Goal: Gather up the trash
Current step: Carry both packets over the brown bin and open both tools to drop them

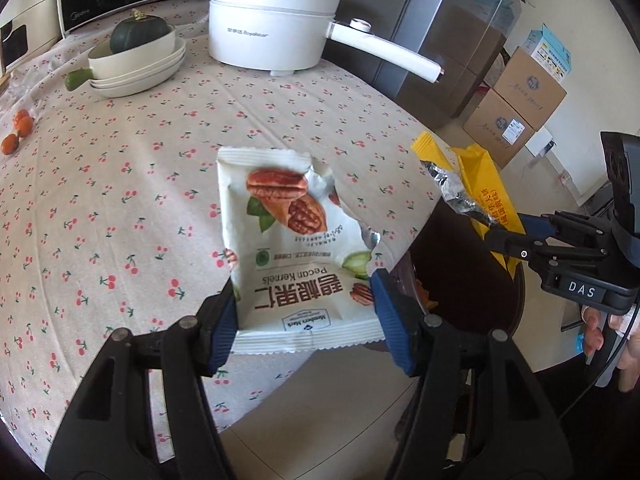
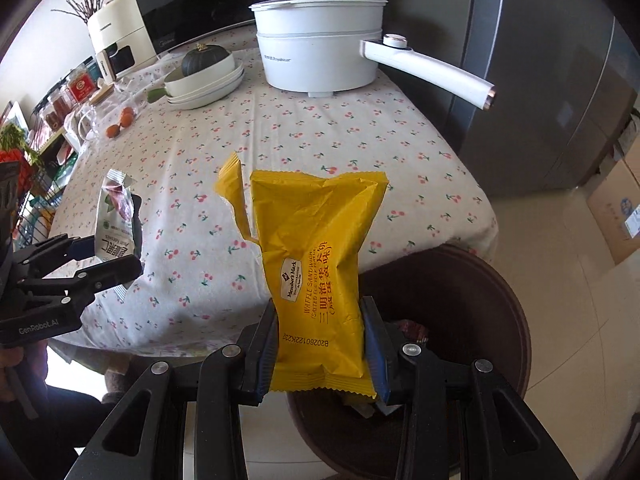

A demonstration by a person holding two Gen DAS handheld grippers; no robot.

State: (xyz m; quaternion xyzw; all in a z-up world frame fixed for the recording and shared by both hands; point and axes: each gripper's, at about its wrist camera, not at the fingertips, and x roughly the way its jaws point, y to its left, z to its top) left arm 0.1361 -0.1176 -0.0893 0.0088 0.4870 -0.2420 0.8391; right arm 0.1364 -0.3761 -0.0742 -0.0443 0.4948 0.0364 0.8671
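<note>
our right hand-held gripper [image 2: 320,354] pinches the yellow wrapper [image 2: 316,264], the left hand-held gripper [image 1: 306,320] pinches the pecan bag [image 1: 292,236]; we should let go right over the bin [image 2: 500,300] at 5 o'clock.

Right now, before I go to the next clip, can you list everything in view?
pecan packet: one, white, torn, held in the left claw
waffle wrapper: one, yellow, held in the right claw over the bin
bin: one, dark brown, on the floor beside the table
tablecloth: one, cherry print
pot: one, white, far table edge
bowls: stacked, cream, left of the pot
squash: one, dark green, in the top bowl
small fruits: three, orange, left table edge
boxes: stacked, cardboard, on the floor
left claw: shut
right claw: shut
</note>
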